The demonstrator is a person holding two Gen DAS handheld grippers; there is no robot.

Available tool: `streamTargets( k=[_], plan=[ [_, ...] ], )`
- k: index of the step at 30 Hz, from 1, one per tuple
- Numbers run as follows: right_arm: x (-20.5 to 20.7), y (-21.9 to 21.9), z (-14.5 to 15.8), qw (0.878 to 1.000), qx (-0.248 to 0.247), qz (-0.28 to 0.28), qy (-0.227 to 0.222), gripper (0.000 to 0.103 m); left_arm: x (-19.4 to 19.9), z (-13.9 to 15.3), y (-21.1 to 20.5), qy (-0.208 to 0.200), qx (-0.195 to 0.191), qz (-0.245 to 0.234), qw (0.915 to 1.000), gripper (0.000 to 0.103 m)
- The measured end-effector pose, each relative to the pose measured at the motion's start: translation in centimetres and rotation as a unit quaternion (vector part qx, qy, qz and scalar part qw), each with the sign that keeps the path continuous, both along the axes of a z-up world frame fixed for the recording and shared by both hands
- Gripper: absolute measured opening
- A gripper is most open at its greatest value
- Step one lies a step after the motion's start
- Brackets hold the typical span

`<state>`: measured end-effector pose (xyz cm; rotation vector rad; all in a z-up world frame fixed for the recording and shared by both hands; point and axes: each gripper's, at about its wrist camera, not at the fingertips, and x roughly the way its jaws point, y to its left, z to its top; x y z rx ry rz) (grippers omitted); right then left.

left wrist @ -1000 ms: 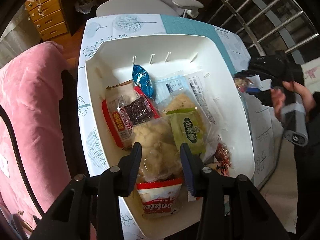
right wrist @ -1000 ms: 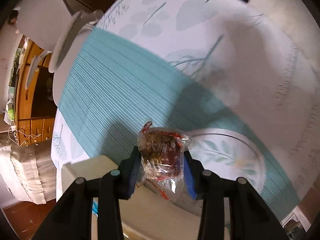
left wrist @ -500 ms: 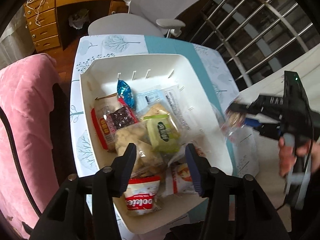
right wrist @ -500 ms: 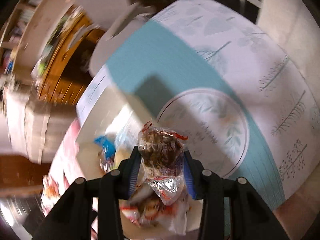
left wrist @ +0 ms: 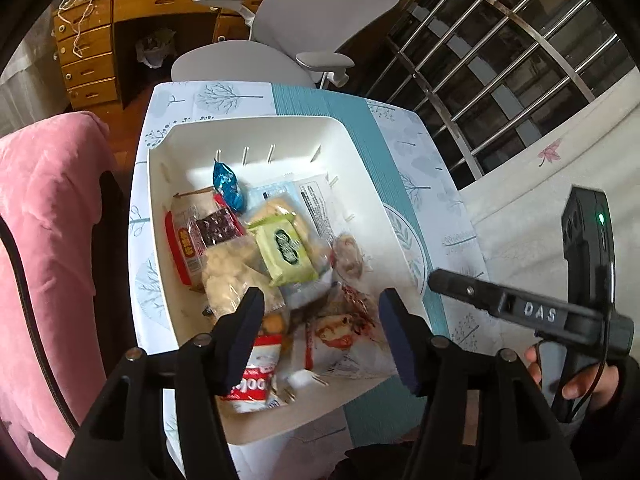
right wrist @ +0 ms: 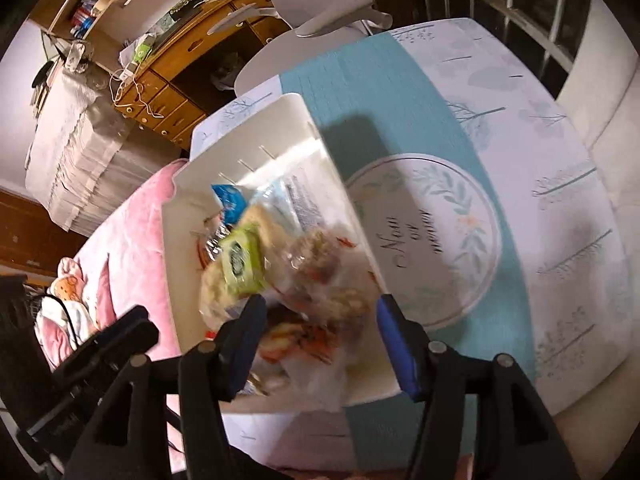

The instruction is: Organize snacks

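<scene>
Table (left wrist: 420,168) w/ leaf-print cloth and teal runner carries a white bin (left wrist: 360,168) that takes up most of its near side. Bin's already well stocked: red-edged pack (left wrist: 182,240), green pack (left wrist: 286,246), blue candy (left wrist: 228,186), pale puffs bag (left wrist: 232,268), plus more wrappers at the near end. No loose snacks show on the cloth or on the printed placemat (right wrist: 440,232) in either view, so sorting looks close to done, maybe finished; can't rule out items out of frame.

Clear bag (left wrist: 348,254) of brownish snacks lies blurred inside the bin by its right wall, over the other wrappers. In the right wrist view, that bag (right wrist: 320,256) sits just ahead of the right gripper (right wrist: 318,332), not between the pads.

Right gripper: jaws wide apart, nothing held. Left gripper (left wrist: 320,334): also spread wide, empty, hovering above the bin's near end.
</scene>
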<state>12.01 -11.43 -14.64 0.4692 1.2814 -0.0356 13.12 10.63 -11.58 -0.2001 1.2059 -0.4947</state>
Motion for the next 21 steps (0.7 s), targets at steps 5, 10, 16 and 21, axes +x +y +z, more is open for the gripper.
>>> streamTargets(
  k=[5, 10, 16, 21],
  plan=[
    [-2.7, -1.8, -0.2, 1.000, -0.011, 0.013, 0.008, 0.065, -1.9, 0.6, -1.3, -0.003, 0.009, 0.022, 0.9997, 0.071],
    [-5.7, -4.0, 0.0, 0.999, -0.016, 0.037, 0.011, 0.080, -4.2, 1.3, -3.4, -0.014, 0.026, 0.049, 0.9983, 0.085],
    [-8.6, -6.7, 2.5, 0.995, -0.041, 0.084, -0.031, 0.090, -7.7, 2.7, -6.9, -0.030, 0.035, 0.093, 0.9946, 0.102],
    [-10.0, -9.4, 4.8, 0.991, -0.034, 0.114, -0.066, 0.091, -10.5, 3.5, -11.0, -0.039, 0.059, 0.115, 0.9908, 0.102]
  ],
)
